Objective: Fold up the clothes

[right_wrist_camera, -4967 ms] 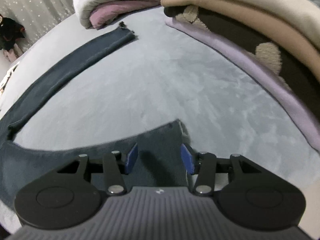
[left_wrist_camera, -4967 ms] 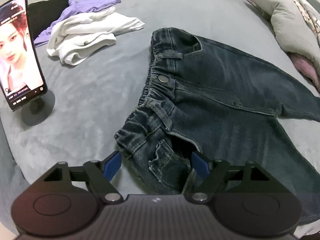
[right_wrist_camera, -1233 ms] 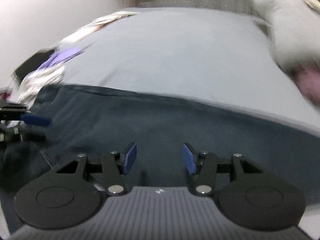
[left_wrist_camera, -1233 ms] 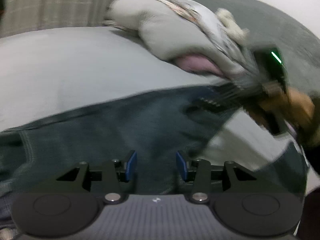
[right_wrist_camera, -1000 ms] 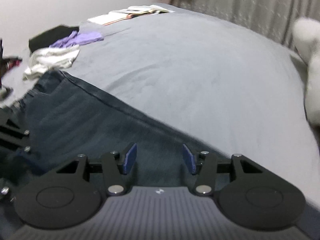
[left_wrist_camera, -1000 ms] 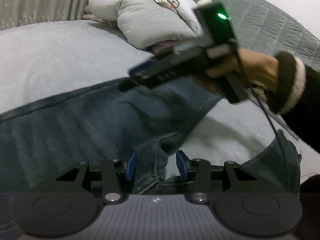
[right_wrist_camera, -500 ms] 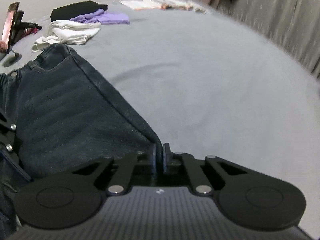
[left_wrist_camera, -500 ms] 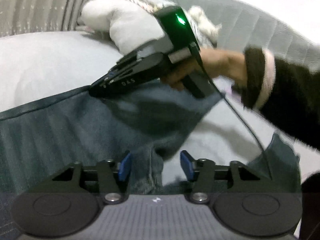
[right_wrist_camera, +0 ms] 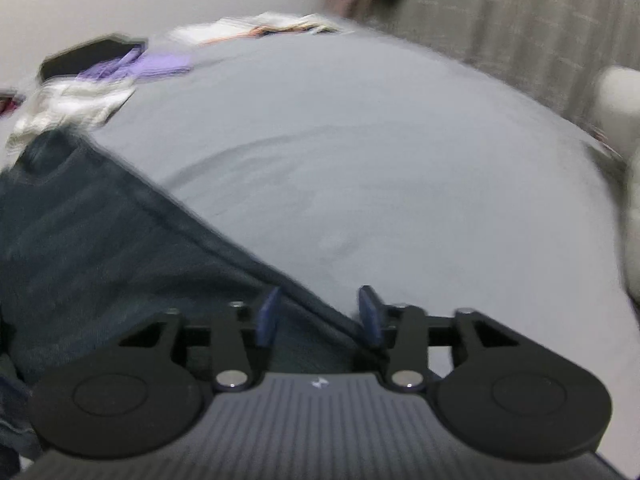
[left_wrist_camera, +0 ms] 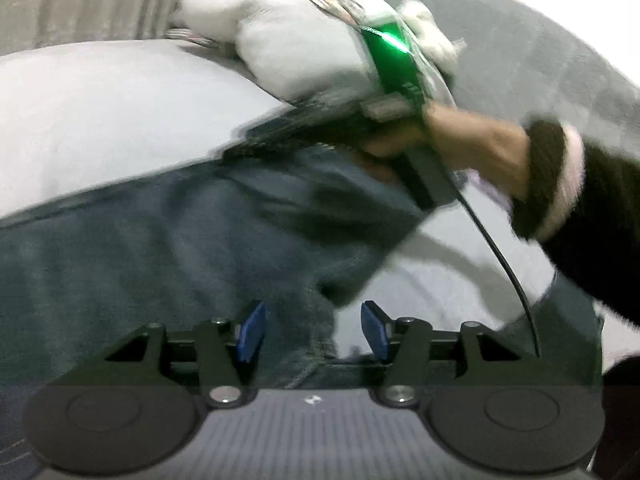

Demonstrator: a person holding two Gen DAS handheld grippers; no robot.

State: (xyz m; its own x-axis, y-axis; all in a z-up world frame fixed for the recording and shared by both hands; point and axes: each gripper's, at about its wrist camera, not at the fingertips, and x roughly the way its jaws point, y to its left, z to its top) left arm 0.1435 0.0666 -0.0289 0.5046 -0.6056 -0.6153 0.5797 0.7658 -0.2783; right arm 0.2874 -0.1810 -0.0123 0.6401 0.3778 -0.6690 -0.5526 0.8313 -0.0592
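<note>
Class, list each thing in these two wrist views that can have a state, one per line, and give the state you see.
Jeans: spread on the bed, folded lengthwise.
Left gripper: jaws opening, denim fold between them, pads not pressing.
Right gripper: jaws opening over the jeans' edge, nothing gripped.
White garment: crumpled, unfolded.
Purple garment: lying loosely, blurred.
Pillow: resting at the bed's edge.

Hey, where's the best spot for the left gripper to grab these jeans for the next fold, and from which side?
Probably the thick seamed edge of the jeans, which lies bunched right between the left gripper's opening jaws. Come straight forward and down from the near side: that ridge stands up from the grey bed, while the flat denim further left offers nothing to pinch.
</note>
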